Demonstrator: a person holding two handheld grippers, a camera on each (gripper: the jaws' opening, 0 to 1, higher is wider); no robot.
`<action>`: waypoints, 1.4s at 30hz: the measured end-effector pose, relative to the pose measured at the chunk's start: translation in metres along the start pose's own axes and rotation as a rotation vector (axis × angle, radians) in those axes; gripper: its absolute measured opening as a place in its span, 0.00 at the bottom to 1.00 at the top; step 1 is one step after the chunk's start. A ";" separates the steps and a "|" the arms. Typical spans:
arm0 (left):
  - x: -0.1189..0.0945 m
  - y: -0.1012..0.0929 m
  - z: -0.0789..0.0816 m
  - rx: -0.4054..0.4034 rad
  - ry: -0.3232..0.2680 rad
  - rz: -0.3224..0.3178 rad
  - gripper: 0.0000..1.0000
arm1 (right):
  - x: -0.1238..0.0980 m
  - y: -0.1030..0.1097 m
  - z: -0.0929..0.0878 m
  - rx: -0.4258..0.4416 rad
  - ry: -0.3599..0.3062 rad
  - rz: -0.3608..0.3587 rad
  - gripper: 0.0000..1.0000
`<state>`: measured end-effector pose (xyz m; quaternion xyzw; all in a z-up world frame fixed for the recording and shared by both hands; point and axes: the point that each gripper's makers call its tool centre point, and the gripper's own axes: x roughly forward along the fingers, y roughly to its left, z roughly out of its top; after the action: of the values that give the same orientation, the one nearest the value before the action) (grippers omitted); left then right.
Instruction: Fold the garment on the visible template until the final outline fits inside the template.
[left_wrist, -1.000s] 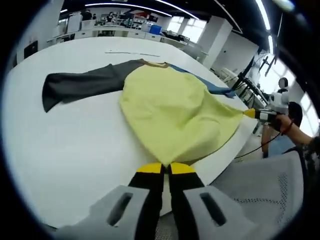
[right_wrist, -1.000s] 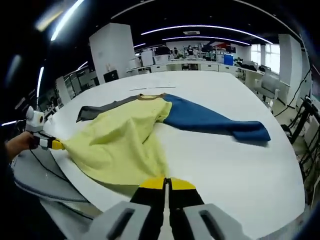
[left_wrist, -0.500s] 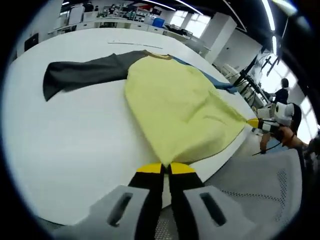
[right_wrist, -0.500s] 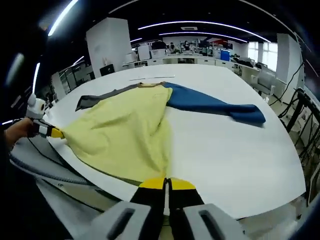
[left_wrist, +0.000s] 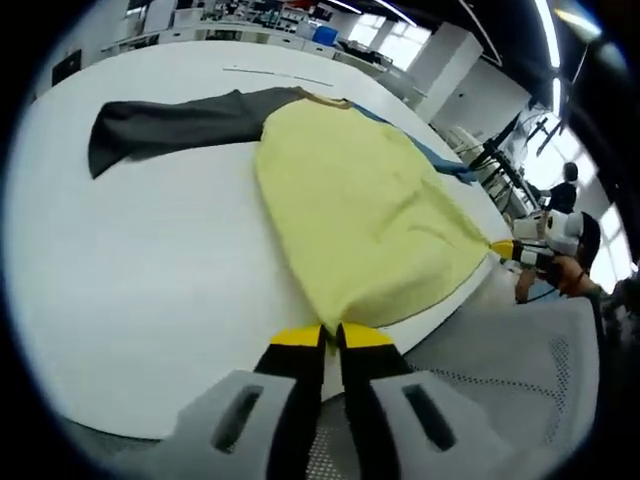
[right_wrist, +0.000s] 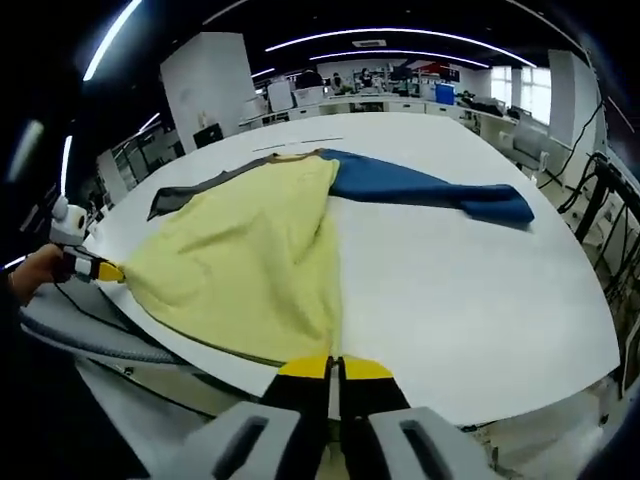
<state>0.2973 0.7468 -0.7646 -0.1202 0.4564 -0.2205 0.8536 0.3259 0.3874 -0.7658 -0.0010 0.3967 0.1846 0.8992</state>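
A garment with a yellow body (left_wrist: 360, 210), a dark grey sleeve (left_wrist: 165, 125) and a blue sleeve (right_wrist: 420, 185) lies spread on a white table (left_wrist: 140, 290). My left gripper (left_wrist: 330, 335) is shut on one bottom corner of the yellow hem, at the table's near edge. My right gripper (right_wrist: 333, 367) is shut on the other hem corner (right_wrist: 320, 345). Each gripper appears in the other's view: the right one (left_wrist: 505, 250) at the right, the left one (right_wrist: 105, 270) at the left, both pinching the hem. The hem is stretched between them, partly past the table edge.
A grey mesh chair back (left_wrist: 510, 370) stands below the table edge between the grippers. A thin line (left_wrist: 270, 75) marks the table beyond the collar. Desks and office equipment (right_wrist: 400, 95) fill the far room. A person's hand (right_wrist: 30, 275) holds the left gripper.
Both grippers have pulled the hem slightly nearer and lower, so the yellow body lies flatter and more stretched. The sleeves have stayed spread on the table.
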 end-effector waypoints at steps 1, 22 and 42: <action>0.000 -0.001 -0.001 -0.007 -0.001 -0.004 0.07 | 0.000 0.000 0.001 0.002 0.001 0.002 0.00; -0.014 0.017 0.020 0.219 -0.158 0.108 0.61 | 0.006 0.003 0.036 -0.066 -0.068 0.012 0.29; -0.022 -0.012 0.062 0.378 -0.329 0.085 0.90 | 0.041 -0.007 0.126 -0.140 -0.188 0.108 0.46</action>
<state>0.3352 0.7473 -0.7092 0.0264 0.2666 -0.2434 0.9322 0.4435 0.4126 -0.7093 -0.0249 0.2961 0.2591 0.9190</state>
